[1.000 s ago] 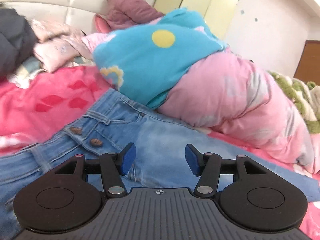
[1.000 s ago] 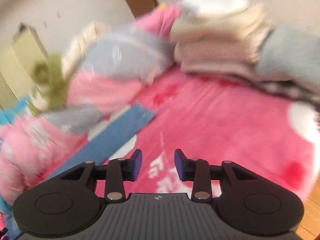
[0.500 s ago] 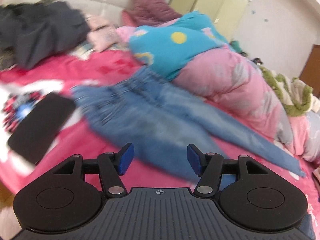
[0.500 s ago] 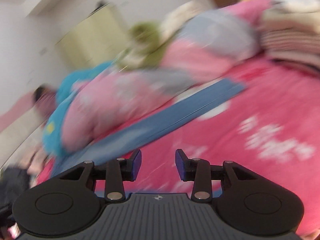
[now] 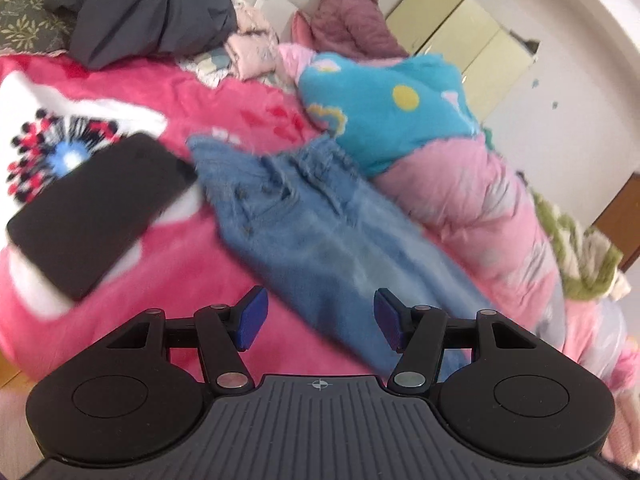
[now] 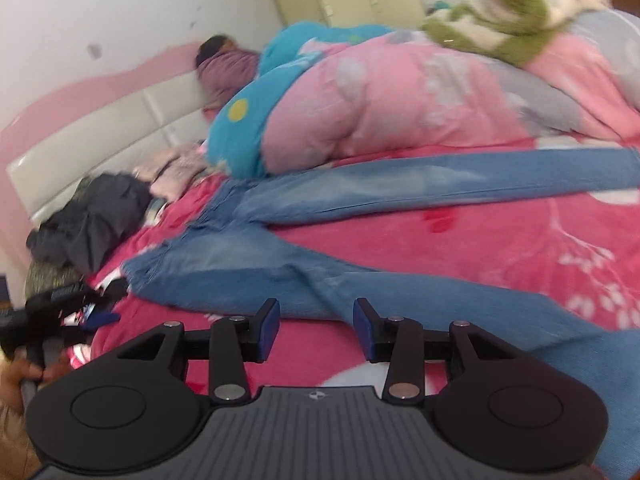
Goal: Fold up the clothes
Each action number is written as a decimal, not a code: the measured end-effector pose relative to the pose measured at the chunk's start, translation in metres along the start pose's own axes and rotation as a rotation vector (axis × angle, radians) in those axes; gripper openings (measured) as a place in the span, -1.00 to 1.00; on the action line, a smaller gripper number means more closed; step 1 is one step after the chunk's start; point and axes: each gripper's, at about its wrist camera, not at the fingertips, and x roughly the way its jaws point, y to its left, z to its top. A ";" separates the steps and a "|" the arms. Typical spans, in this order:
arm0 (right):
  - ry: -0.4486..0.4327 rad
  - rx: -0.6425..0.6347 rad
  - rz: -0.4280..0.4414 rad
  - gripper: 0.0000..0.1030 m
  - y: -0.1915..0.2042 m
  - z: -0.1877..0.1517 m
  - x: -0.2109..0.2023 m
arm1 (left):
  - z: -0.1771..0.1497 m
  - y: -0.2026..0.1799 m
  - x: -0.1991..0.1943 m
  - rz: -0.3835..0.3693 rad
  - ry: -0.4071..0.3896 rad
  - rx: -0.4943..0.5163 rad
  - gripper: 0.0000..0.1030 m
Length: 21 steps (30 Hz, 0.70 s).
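Blue jeans [image 5: 304, 216] lie flat on the pink bedspread [image 5: 168, 264], waist toward the headboard. In the right wrist view the jeans [image 6: 248, 256] show both legs spread apart in a V toward the right. My left gripper [image 5: 316, 320] hovers open just short of the near leg, nothing between its blue pads. My right gripper [image 6: 316, 324] hangs over the bedspread in front of the near leg; its jaws are opening with nothing between them. At the left edge of the right wrist view, a hand [image 6: 20, 372] holds the left gripper [image 6: 56, 304].
A black flat device [image 5: 96, 212] lies left of the jeans' waist. Behind the jeans a blue blanket [image 5: 392, 108] and pink quilt [image 5: 480, 216] are heaped. Dark clothes [image 5: 148, 4] lie by the headboard, where a person [image 5: 352, 12] sits. A green plush [image 6: 500, 16] tops the quilt.
The left gripper has drawn back from the waistband, so more of the jeans and the black device now show. The right gripper has swung and rolled from the folded stack toward the spread jeans.
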 end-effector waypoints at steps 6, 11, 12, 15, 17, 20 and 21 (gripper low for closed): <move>0.035 -0.239 0.084 -0.15 0.058 0.005 0.037 | 0.024 0.027 0.027 0.033 -0.016 -0.073 0.14; 0.039 -0.496 0.198 0.36 0.112 0.008 0.078 | 0.034 0.045 0.044 0.025 -0.014 -0.118 0.12; 0.035 -0.551 0.225 0.36 0.124 0.008 0.088 | 0.035 0.046 0.048 0.017 -0.014 -0.119 0.11; 0.049 -0.673 0.283 0.36 0.154 0.010 0.124 | 0.034 0.047 0.055 0.000 -0.019 -0.095 0.08; 0.066 -0.723 0.290 0.36 0.170 0.011 0.149 | 0.032 0.047 0.057 -0.005 -0.029 -0.068 0.04; 0.126 -0.740 0.283 0.34 0.175 0.016 0.187 | 0.029 0.048 0.058 -0.016 -0.042 -0.033 -0.04; 0.154 -0.739 0.276 0.26 0.175 0.018 0.199 | 0.029 0.049 0.058 -0.020 -0.046 -0.024 -0.05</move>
